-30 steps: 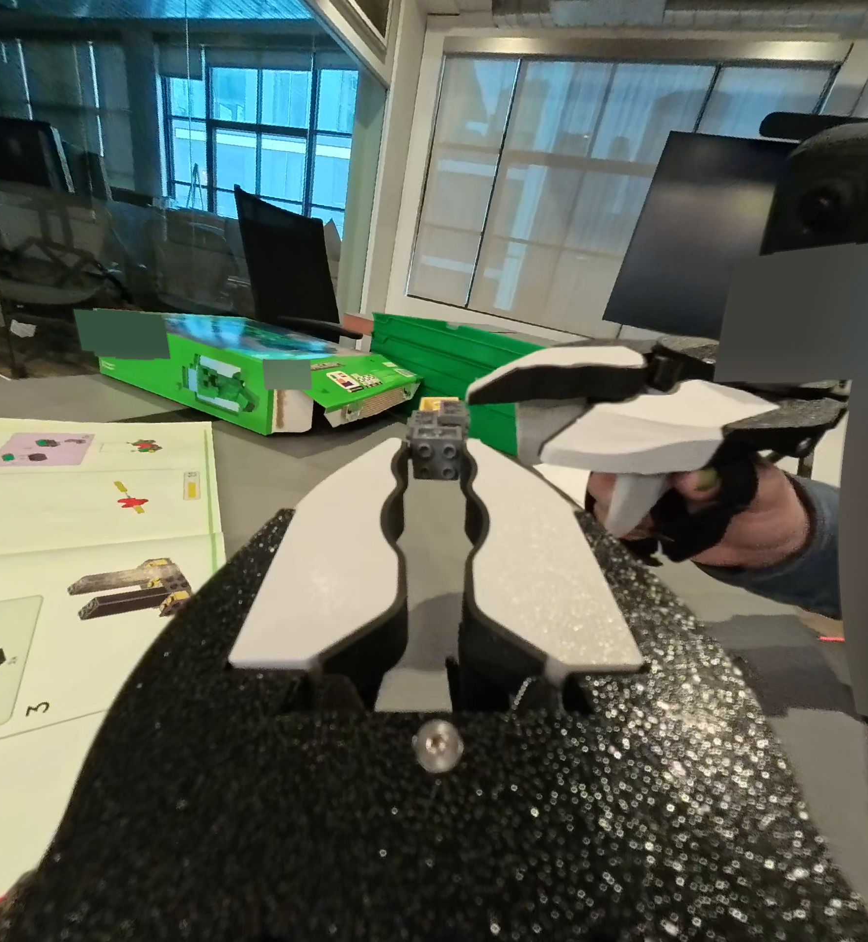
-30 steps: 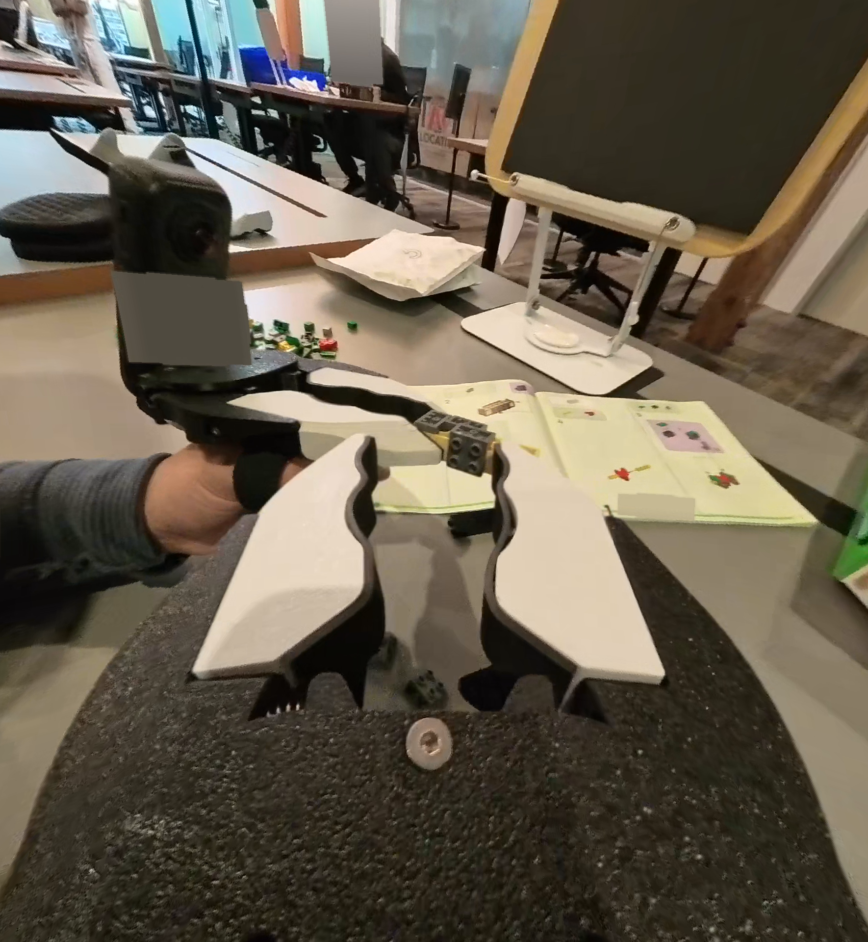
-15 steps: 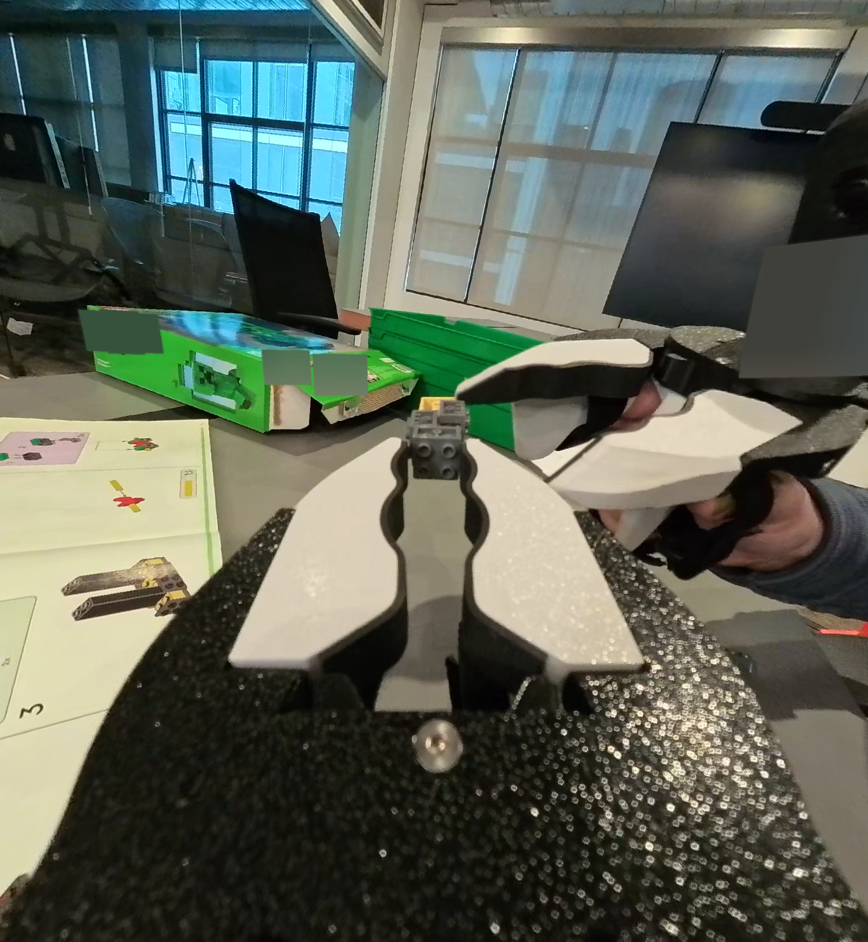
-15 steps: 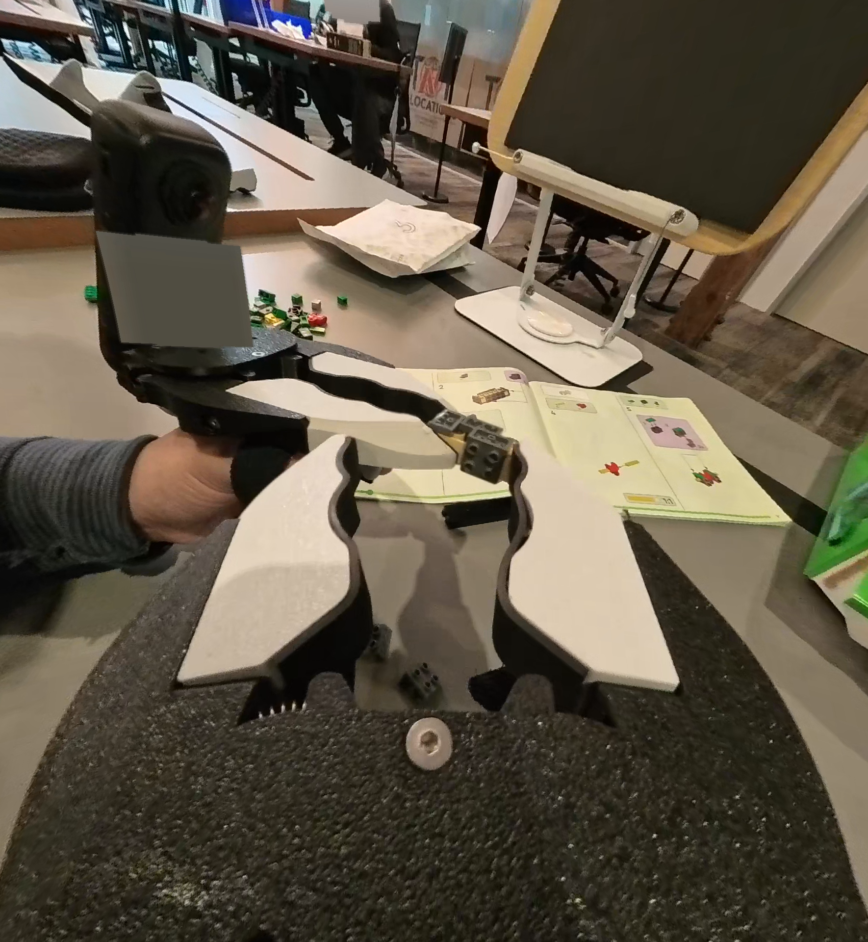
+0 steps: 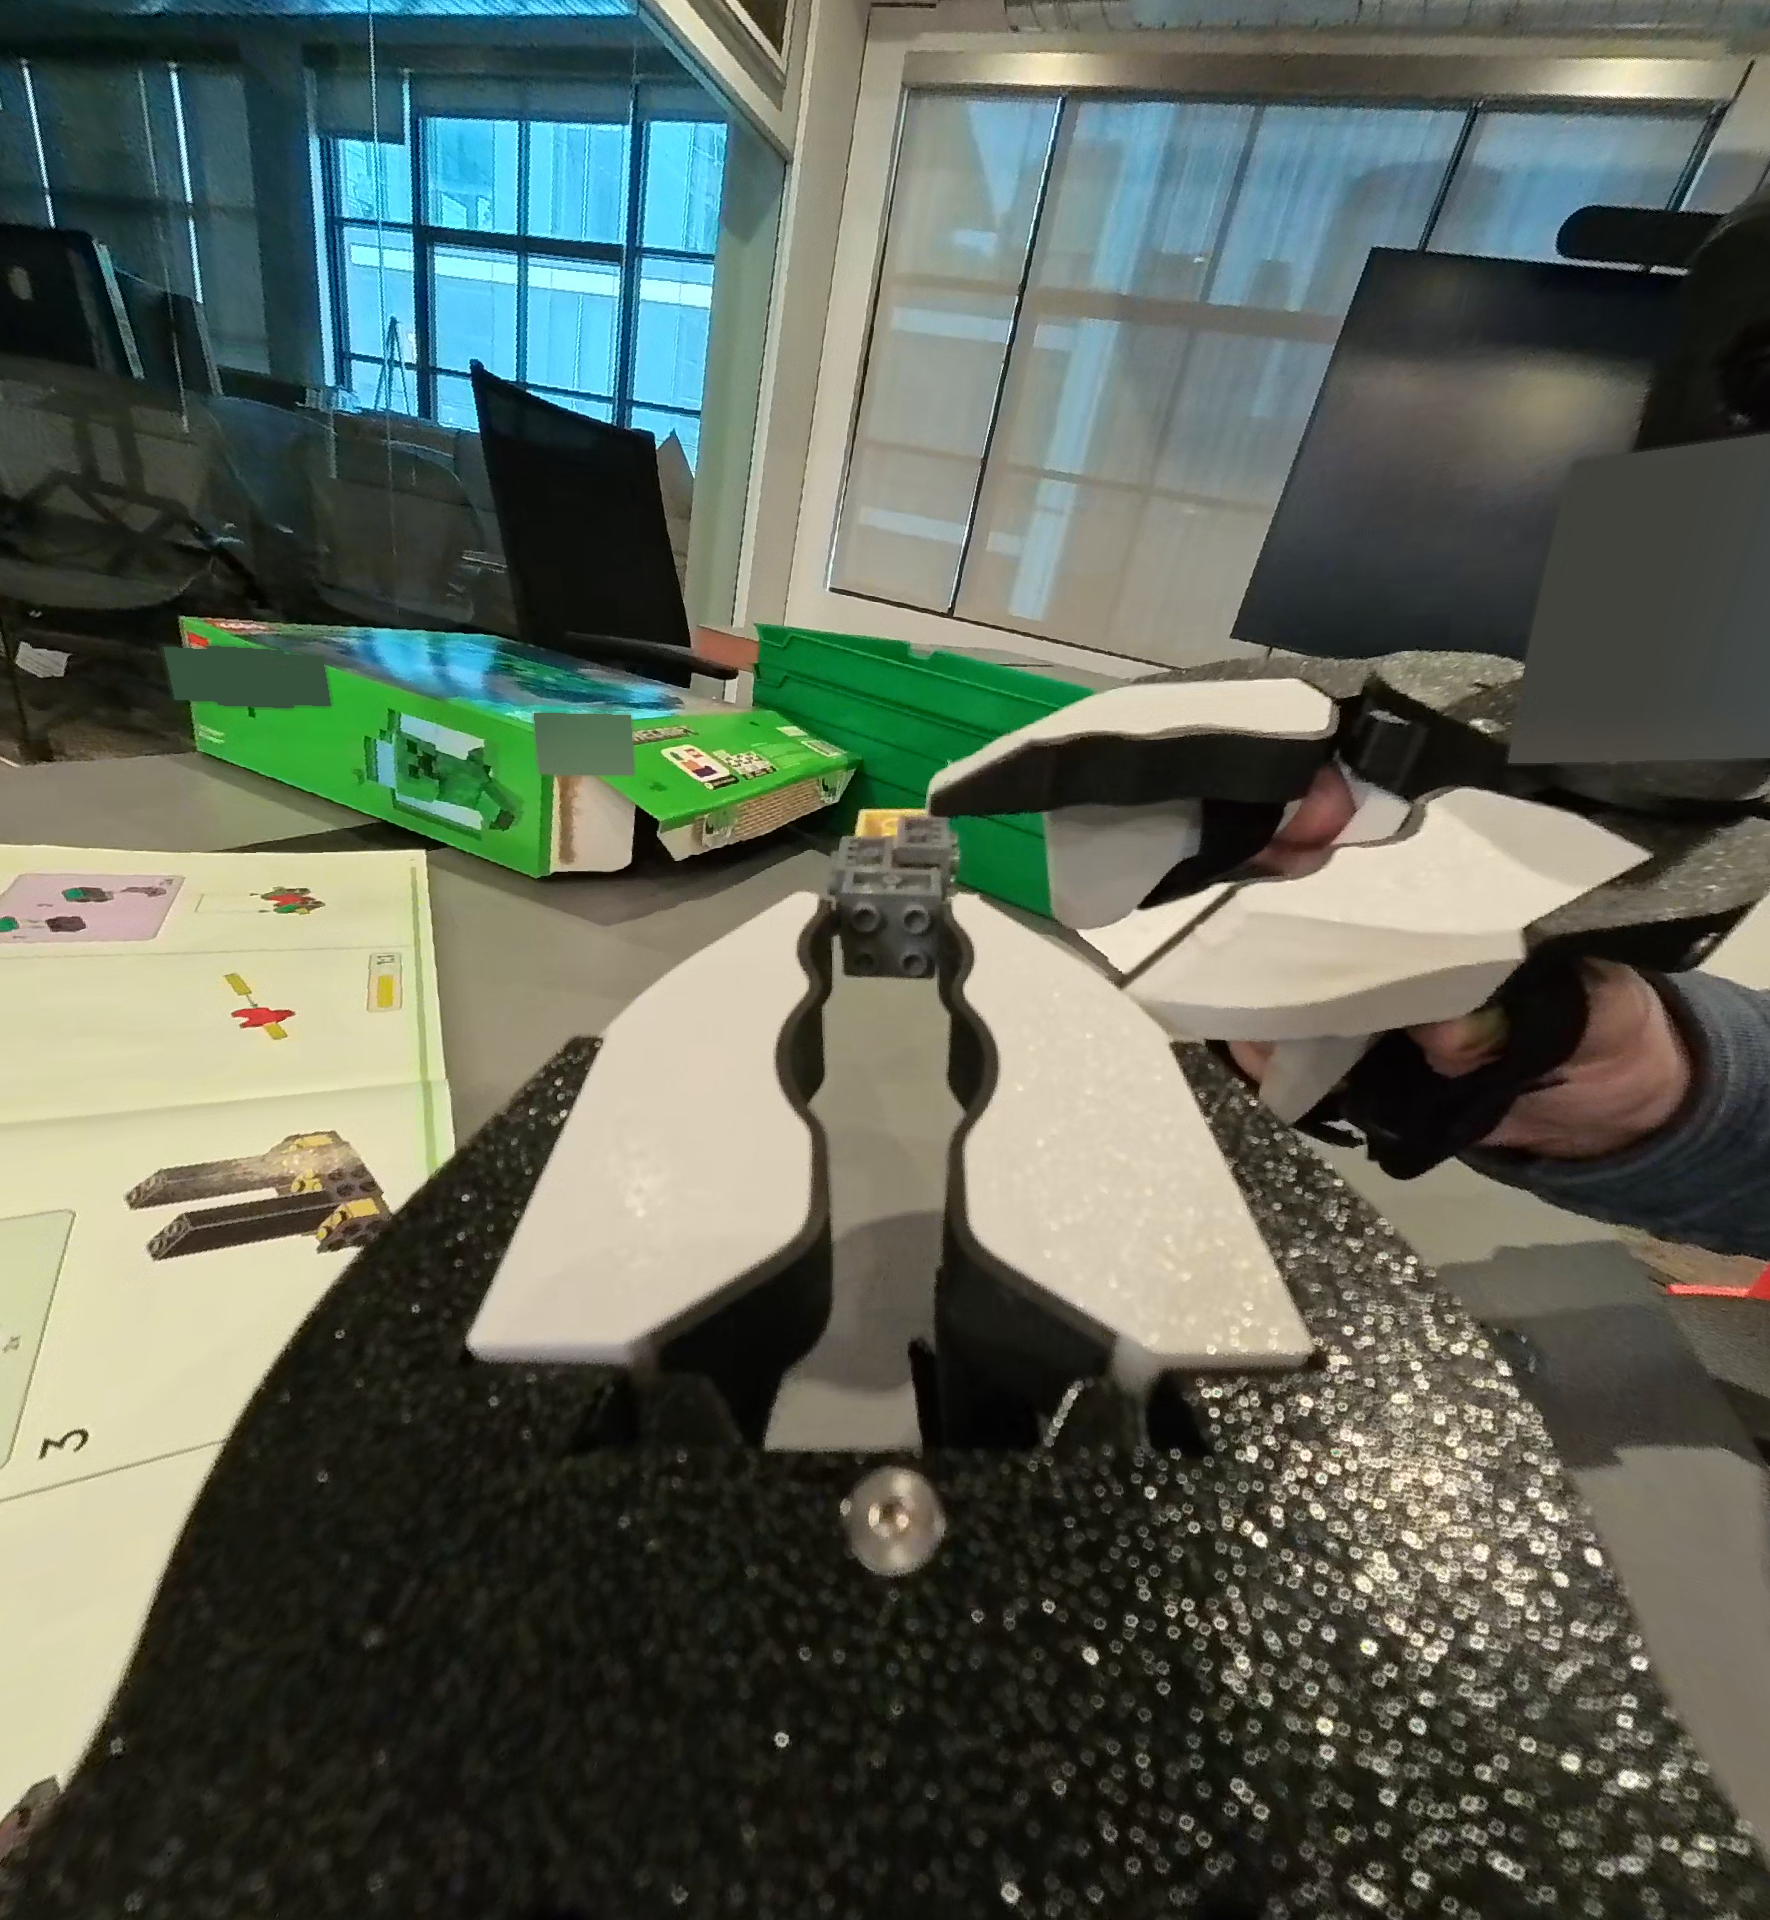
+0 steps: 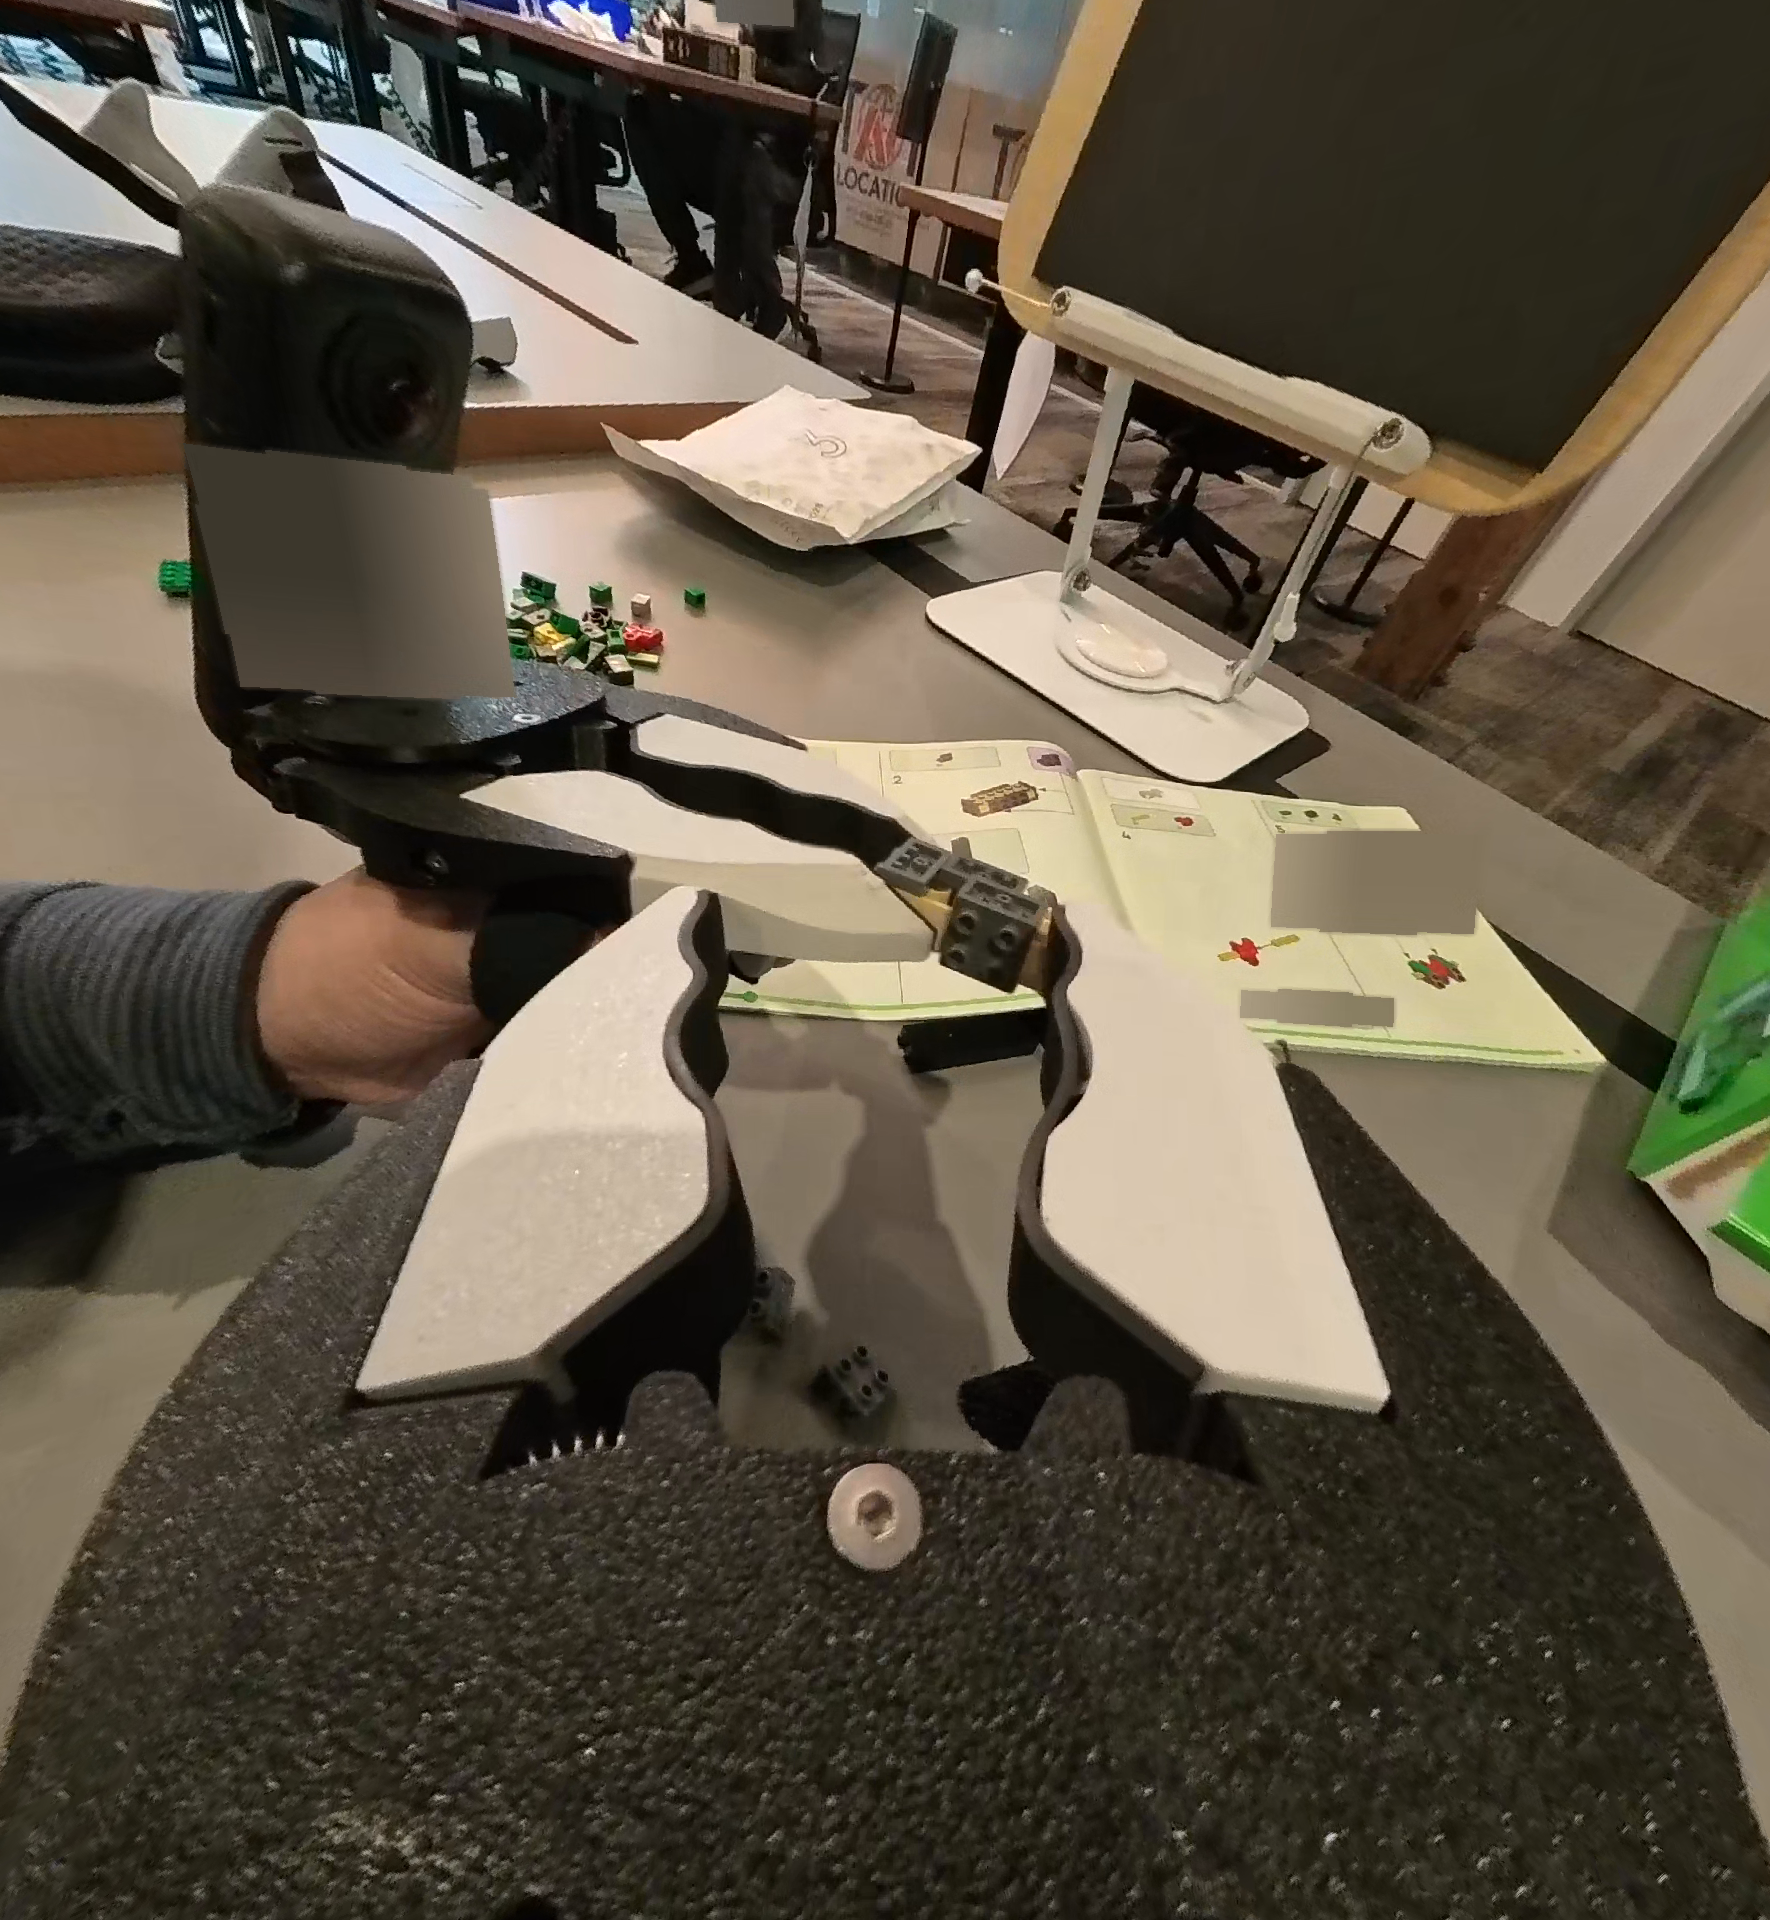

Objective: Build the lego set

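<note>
My left gripper (image 5: 889,914) is shut on a small dark grey brick assembly (image 5: 889,930) with a tan part, held above the table. In the right wrist view the left gripper (image 6: 917,894) comes in from the left with the assembly (image 6: 990,920). My right gripper (image 6: 886,925) is open and empty, with its fingers on either side of the assembly, which sits close to the right finger (image 6: 1151,1122). In the left wrist view the right gripper (image 5: 1037,899) comes in from the right, its upper fingertip just over the assembly.
An instruction booklet (image 6: 1172,862) lies open on the grey table (image 6: 81,727), with a black long brick (image 6: 969,1042) at its near edge. Two loose grey bricks (image 6: 853,1382) lie below my right gripper. A brick pile (image 6: 590,634), paper bag (image 6: 808,468), stand (image 6: 1120,665) and green box (image 5: 465,748) lie around.
My right gripper has opened wider and moved up around the assembly. My left gripper has stayed shut on the assembly and barely moved.
</note>
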Tool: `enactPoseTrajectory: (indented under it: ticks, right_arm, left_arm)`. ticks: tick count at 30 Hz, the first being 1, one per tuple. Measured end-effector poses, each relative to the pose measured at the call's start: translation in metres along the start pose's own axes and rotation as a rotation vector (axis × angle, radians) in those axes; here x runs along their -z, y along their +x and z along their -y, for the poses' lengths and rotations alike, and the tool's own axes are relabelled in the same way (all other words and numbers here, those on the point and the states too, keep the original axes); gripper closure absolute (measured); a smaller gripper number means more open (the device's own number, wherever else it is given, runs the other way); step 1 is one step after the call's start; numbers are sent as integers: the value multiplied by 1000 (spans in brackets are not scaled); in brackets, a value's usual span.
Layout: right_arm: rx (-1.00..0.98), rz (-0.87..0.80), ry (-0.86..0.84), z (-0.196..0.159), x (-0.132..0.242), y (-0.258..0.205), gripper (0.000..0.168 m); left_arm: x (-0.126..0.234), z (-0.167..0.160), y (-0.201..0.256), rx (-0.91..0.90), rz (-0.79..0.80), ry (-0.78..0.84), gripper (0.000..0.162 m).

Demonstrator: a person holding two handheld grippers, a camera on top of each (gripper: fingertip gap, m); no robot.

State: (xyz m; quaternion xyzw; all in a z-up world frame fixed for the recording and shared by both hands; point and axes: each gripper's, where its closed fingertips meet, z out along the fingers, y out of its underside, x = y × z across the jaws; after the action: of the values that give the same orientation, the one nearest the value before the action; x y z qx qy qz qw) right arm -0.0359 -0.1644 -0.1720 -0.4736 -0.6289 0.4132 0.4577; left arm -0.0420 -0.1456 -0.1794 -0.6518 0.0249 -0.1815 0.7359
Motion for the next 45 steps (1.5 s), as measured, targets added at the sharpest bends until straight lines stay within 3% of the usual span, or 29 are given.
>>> enactPoseTrajectory:
  ticks: [39,45]
  right_arm:
    - [43,-2,-2,2,-2,-4,107]
    - [129,88,71,12,18,10,109]
  left_arm:
    - [0,0,1,10,-5,1,143]
    - [3,6,12,18,-136,14,143]
